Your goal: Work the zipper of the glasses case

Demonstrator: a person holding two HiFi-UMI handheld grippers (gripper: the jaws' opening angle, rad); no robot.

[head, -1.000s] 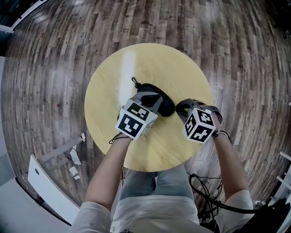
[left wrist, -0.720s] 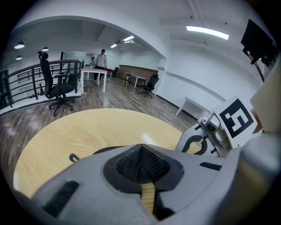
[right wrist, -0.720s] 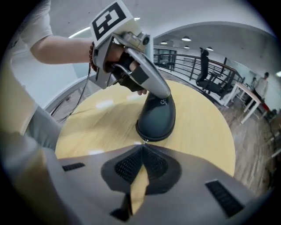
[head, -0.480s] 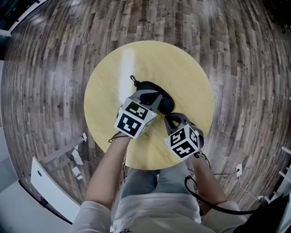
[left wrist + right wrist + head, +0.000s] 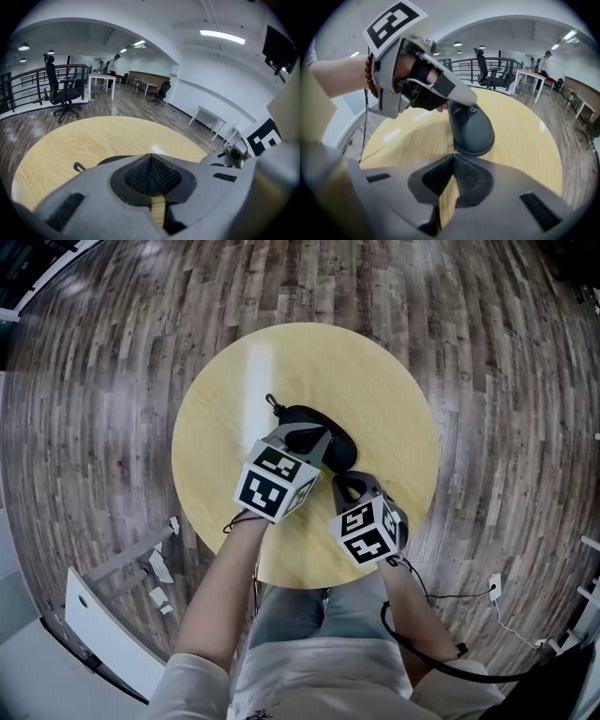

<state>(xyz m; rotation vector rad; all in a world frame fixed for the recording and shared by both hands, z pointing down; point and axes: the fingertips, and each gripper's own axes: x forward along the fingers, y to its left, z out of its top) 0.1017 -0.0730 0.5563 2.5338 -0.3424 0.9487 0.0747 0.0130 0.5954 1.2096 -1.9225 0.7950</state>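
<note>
From the head view, a round table (image 5: 375, 381) of pale yellow wood stands on a dark plank floor (image 5: 112, 352). The black oval glasses case (image 5: 339, 448) lies near the middle, with bare top on all sides and most room toward the far rim. The left hand-held gripper (image 5: 307, 439) reaches over the case, and the right hand-held gripper (image 5: 345, 484) points at its near end.

In the left gripper view, the left hand-held gripper (image 5: 150, 157) has its ribbed black pads pressed together. The case (image 5: 110, 161) shows only as a dark sliver behind them, with a small loop (image 5: 77, 165) sticking out onto the smooth table (image 5: 70, 140).

In the right gripper view, the right hand-held gripper (image 5: 453, 158) is also closed, its tip right at the rounded, matte end of the case (image 5: 471, 126). A tiny bright speck sits there, too small to identify. The left hand-held gripper (image 5: 461, 101) rests on top of the case, and open table (image 5: 525, 136) stretches to the right.
</note>
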